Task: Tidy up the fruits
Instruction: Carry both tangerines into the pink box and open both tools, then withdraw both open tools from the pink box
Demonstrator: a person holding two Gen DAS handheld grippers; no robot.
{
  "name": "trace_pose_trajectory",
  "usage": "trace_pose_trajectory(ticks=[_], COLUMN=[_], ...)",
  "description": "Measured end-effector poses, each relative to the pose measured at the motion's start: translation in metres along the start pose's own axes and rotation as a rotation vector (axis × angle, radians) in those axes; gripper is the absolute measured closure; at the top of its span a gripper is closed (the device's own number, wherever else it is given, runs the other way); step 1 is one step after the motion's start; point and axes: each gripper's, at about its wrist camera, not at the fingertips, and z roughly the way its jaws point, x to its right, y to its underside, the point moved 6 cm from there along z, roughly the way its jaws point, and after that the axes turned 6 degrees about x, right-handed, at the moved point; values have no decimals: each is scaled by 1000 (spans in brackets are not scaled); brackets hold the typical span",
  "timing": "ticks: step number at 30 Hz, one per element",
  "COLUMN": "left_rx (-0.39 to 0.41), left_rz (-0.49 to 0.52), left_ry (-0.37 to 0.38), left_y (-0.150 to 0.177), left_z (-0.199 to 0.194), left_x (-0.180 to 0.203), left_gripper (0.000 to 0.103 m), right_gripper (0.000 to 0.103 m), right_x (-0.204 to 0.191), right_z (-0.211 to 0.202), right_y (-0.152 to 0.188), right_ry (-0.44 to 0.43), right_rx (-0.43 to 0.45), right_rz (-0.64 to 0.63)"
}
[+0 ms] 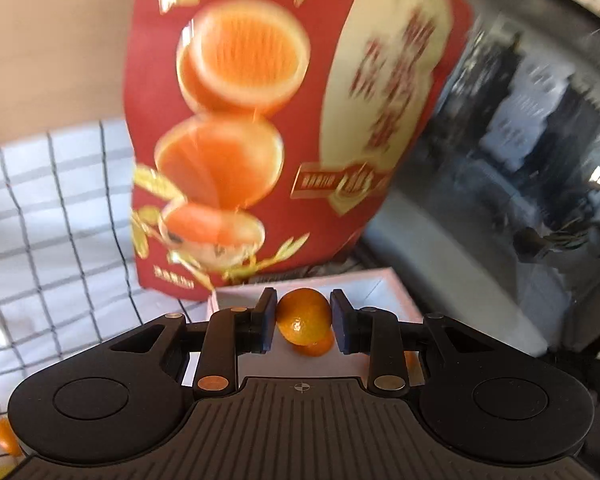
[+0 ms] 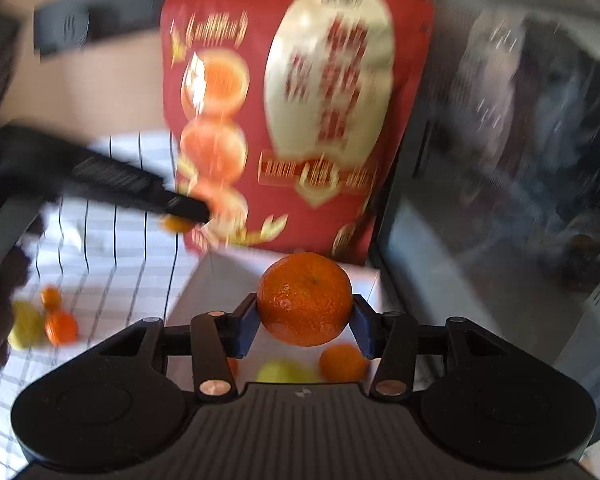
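Fruit is being gripped by both grippers: a small orange (image 1: pixel 304 314) is being pinched in the left gripper (image 1: pixel 304 320), a larger mandarin (image 2: pixel 305 299) in the right gripper (image 2: pixel 305 322), lower centre. One red bag (image 2: pixel 296 120) is looming behind; a white box (image 2: pixel 220 280) is lying below.

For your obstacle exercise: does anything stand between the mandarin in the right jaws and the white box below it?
Nothing visible does. The mandarin hangs over the white box; fruit already lies inside, and the red bag stands behind it.
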Motion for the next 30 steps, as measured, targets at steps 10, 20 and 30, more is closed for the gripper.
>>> trace_pose_trajectory(ticks=[10, 20, 30], left_rx=[40, 99, 58], left_rz=[-36, -112, -287], left_ry=[12, -132, -409], left_y=[13, 82, 186], left_z=[-13, -106, -188], left_x=[-24, -92, -160], left_gripper=[70, 70, 70], right_gripper=[55, 41, 31], right_x=[-13, -15, -84], right_z=[58, 63, 25], right_y=[30, 24, 11], right_ry=[5, 8, -167], right_rx=[-101, -65, -9], right_rz=[-31, -13, -136])
